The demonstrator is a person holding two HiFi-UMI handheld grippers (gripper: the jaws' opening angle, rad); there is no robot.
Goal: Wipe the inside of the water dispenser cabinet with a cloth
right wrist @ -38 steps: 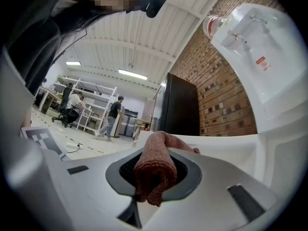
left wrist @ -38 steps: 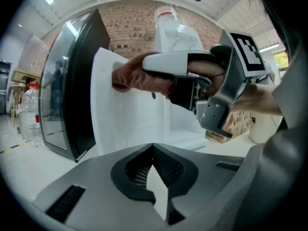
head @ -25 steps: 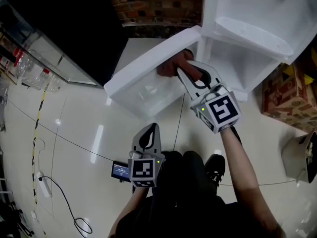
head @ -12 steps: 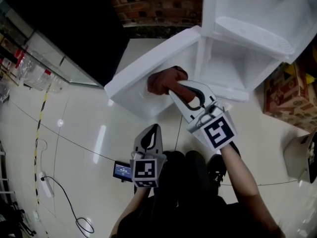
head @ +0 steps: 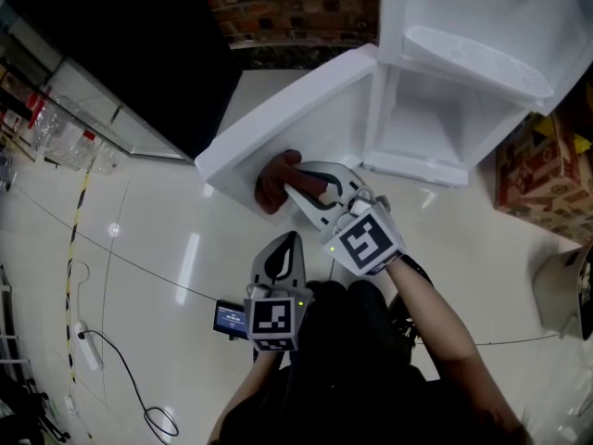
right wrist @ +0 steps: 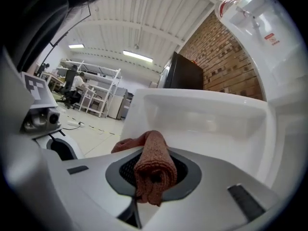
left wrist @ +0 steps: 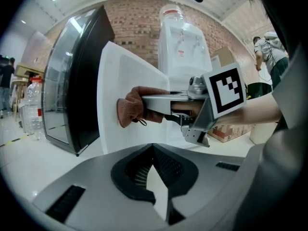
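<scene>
The white water dispenser stands at the upper right with its lower cabinet open. Its door is swung out to the left. My right gripper is shut on a rolled brown cloth, and the cloth presses against the door's inner face near its outer end. The right gripper view shows the cloth clamped between the jaws in front of the door's recessed panel. My left gripper hangs shut and empty near my body, pointing at the door and the cloth.
A black glass-fronted cabinet stands just left of the door. A cardboard box and a pale bin sit to the right. A power strip with its cable lies on the glossy floor at left. A brick wall is behind.
My right gripper has dragged the cloth leftward and toward me along the door's inner face, from near the hinge side to the outer end. The left gripper stayed still.
</scene>
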